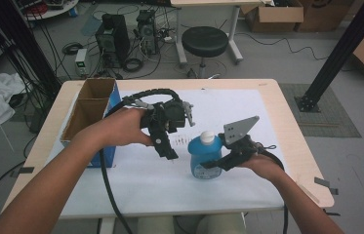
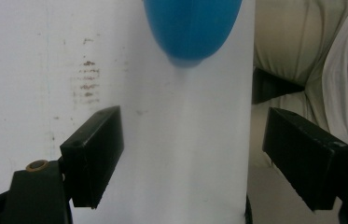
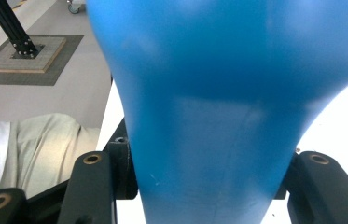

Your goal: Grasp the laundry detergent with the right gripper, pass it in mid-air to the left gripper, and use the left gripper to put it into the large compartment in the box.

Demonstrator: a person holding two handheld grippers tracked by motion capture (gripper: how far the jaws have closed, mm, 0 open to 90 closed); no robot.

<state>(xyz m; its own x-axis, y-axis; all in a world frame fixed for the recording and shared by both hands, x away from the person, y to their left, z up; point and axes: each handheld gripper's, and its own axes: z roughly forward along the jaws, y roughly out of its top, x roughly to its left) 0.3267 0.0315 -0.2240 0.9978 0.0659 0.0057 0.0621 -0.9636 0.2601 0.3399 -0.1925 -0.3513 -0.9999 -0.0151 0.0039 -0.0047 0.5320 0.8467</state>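
Observation:
A blue bottle (image 1: 204,157) with a white cap (image 1: 208,136) stands upright over the white sheet (image 1: 170,187) near the table's middle. My right gripper (image 1: 217,163) comes in from the right and is shut on its lower body. In the right gripper view the blue bottle (image 3: 227,93) sits pinched between the two black jaws of my right gripper (image 3: 209,191). My left gripper (image 1: 166,151) hovers just left of the bottle, angled down at the sheet. In the left gripper view my left gripper (image 2: 190,154) is open with nothing between its fingers, and the bottle (image 2: 191,28) lies beyond them.
An open cardboard box (image 1: 89,114) with a blue side stands at the table's left edge. Faint brown marks (image 2: 87,77) stain the sheet. Beyond the table are a black stool (image 1: 205,41), computer cases (image 1: 112,34) and a black post (image 1: 338,53).

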